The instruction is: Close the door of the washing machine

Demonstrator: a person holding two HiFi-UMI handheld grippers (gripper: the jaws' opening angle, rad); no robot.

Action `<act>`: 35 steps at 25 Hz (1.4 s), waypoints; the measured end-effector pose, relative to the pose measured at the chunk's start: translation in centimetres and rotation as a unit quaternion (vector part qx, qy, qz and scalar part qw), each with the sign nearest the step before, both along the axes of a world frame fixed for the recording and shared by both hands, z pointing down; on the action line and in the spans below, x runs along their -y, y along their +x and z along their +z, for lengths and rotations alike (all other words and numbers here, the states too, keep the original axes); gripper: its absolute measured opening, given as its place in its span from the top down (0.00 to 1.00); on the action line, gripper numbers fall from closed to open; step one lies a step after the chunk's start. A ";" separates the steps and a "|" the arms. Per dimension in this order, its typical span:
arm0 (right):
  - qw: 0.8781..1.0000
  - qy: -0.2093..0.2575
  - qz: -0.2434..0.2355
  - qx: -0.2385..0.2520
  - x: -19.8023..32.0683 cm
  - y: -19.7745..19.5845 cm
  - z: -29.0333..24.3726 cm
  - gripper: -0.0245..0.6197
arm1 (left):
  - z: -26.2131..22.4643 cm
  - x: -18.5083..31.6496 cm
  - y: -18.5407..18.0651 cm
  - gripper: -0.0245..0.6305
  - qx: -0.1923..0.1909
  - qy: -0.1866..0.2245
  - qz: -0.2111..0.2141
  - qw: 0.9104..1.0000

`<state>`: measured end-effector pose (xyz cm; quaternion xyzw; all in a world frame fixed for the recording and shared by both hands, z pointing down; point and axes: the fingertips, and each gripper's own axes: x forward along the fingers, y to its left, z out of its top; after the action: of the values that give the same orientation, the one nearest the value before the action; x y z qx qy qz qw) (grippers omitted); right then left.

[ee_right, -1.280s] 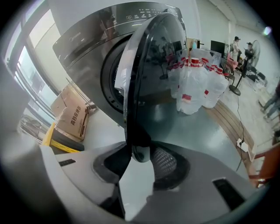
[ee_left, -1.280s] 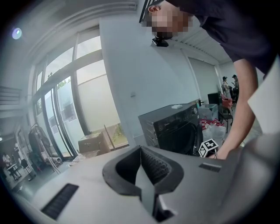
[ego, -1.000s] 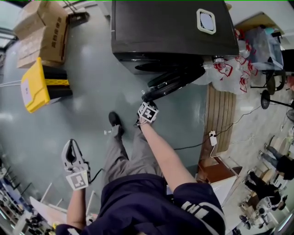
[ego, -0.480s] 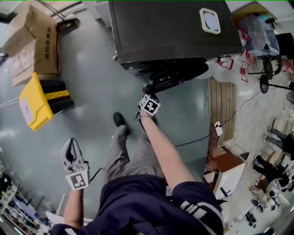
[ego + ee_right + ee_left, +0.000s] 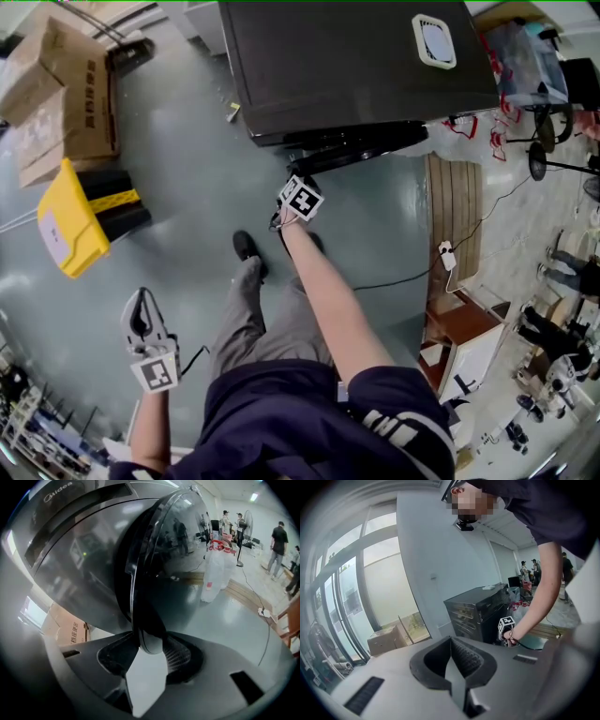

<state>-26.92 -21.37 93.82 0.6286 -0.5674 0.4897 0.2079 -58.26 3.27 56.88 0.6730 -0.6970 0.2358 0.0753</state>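
The dark washing machine (image 5: 356, 56) fills the top of the head view. Its round glass door (image 5: 361, 148) lies almost flat against the front. My right gripper (image 5: 294, 180) is at the door's free left edge. In the right gripper view the door's dark rim (image 5: 149, 641) sits between the jaws with both pads against it, and the jaws are opening. The machine's front panel (image 5: 75, 550) stands close behind the door (image 5: 164, 559). My left gripper (image 5: 141, 302) hangs low at the left, well away from the machine, shut on nothing (image 5: 451, 644).
Cardboard boxes (image 5: 56, 94) and a yellow stand (image 5: 66, 220) sit on the floor at the left. A wooden pallet (image 5: 455, 225), plastic bags (image 5: 478, 127) and a power strip (image 5: 447, 255) lie to the machine's right. The person's shoe (image 5: 246, 248) is below the door.
The door has swung in from about half open to nearly flat against the machine. My right gripper went with it, up toward the machine. The left gripper drifted a little lower.
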 end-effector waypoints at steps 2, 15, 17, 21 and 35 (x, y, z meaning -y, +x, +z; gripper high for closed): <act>1.000 0.003 0.004 -0.001 0.6 -0.2 -0.3 0.69 | 0.0 0.1 -0.2 0.93 -0.001 0.000 -0.002 1.000; 0.998 0.025 -0.062 0.021 3.3 -1.9 -0.6 0.66 | 0.1 1.1 -0.6 0.93 0.000 0.002 -0.001 1.000; 0.996 0.037 -0.074 0.028 3.3 -2.0 -1.0 0.67 | 0.2 1.0 -0.7 0.93 0.001 -0.002 -0.002 1.000; 0.990 0.056 -0.121 0.049 2.8 -2.0 -1.2 0.69 | 0.4 1.0 -0.5 0.93 -0.002 -0.004 -0.003 1.000; 0.962 0.092 -0.256 0.032 3.3 -2.4 -1.2 0.73 | 1.8 1.5 -0.3 0.93 -0.001 -0.009 0.008 1.000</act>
<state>-29.35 -24.67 92.63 0.4625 -0.7585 0.3855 0.2492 -58.55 1.76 58.63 0.6781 -0.6893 0.2419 0.0806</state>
